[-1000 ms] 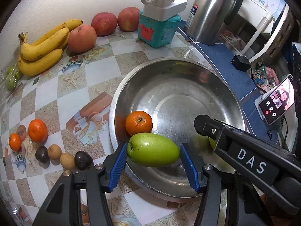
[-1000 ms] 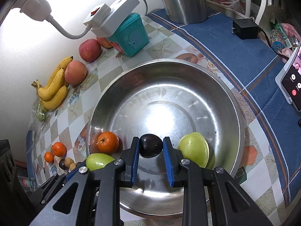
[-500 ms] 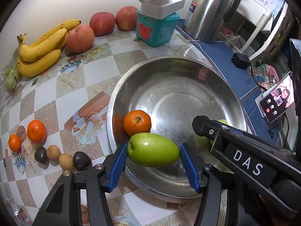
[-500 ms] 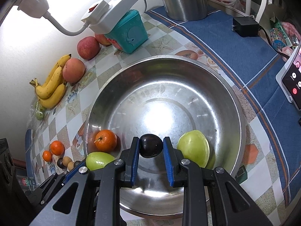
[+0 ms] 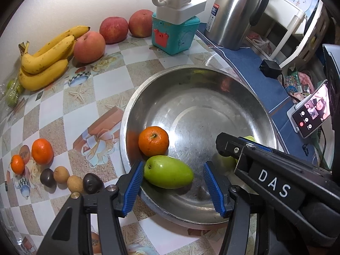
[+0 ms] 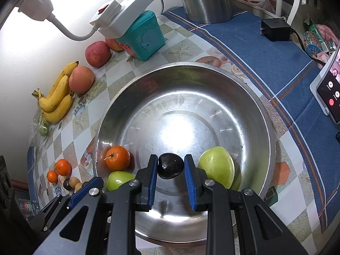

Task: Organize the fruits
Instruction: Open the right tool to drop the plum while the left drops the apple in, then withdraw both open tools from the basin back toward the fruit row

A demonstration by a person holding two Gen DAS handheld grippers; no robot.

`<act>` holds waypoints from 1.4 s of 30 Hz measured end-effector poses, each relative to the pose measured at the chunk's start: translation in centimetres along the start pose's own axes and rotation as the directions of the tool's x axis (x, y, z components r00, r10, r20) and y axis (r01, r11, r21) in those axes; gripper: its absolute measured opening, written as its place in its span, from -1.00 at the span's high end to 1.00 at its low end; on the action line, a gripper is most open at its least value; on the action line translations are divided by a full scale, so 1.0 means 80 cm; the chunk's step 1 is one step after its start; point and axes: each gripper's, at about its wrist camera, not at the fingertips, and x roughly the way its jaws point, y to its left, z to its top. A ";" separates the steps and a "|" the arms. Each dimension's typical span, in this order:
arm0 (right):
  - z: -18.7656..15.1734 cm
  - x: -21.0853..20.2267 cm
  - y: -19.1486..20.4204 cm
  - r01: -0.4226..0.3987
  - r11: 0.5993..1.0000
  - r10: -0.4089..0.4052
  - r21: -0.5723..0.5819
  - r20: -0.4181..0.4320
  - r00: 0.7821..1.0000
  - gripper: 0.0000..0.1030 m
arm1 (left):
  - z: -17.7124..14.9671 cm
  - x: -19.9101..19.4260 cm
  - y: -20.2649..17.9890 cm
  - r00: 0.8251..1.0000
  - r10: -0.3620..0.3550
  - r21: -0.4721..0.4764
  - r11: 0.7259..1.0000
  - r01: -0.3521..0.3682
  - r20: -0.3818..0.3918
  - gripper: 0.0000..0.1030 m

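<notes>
A steel bowl (image 5: 212, 80) (image 6: 244, 89) holds an orange (image 5: 153, 141) (image 6: 118, 157) and a pale green fruit (image 6: 216, 166). My left gripper (image 5: 173, 179) is open over the bowl's near rim. A green mango-shaped fruit (image 5: 169, 171) (image 6: 119, 179) lies in the bowl between its jaws, touching the left pad and clear of the right one. My right gripper (image 6: 171, 166) is shut on a dark plum (image 6: 170, 165) and holds it above the bowl's near side.
On the table left of the bowl lie bananas (image 5: 46, 57), a peach (image 5: 89, 46), two apples (image 5: 113, 29), two small oranges (image 5: 42, 150) and several small brown and dark fruits (image 5: 74, 182). A teal box (image 5: 174, 34), kettle (image 5: 233, 10) and phone (image 5: 310, 114) stand behind and right.
My left gripper's jaws have opened and the green fruit has dropped from them into the bowl beside the orange. The right gripper still holds the plum, almost unmoved.
</notes>
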 end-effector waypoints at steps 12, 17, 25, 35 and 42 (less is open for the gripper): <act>0.002 -0.005 -0.003 0.018 1.000 -0.018 0.010 0.008 1.000 0.24 | 0.003 -0.012 0.001 1.000 0.007 -0.003 1.000 -0.007 0.017 -0.29; 0.004 -0.011 -0.004 0.032 0.999 -0.032 0.008 0.021 0.999 0.12 | 0.005 -0.018 0.006 1.000 0.018 -0.018 1.000 -0.017 0.021 -0.33; 0.005 -0.014 -0.006 0.037 0.999 -0.037 0.012 0.027 0.999 0.11 | 0.008 -0.029 0.033 0.999 0.044 -0.099 0.994 -0.042 0.022 -0.33; 0.005 -0.013 -0.006 0.040 0.999 -0.040 0.008 0.025 0.999 0.11 | 0.002 -0.043 0.089 0.996 0.082 -0.274 0.959 -0.071 0.025 -0.33; 0.002 -0.014 0.010 0.046 0.999 -0.045 -0.024 0.027 0.999 0.11 | -0.006 -0.056 0.133 0.990 0.138 -0.387 0.915 -0.117 0.027 -0.33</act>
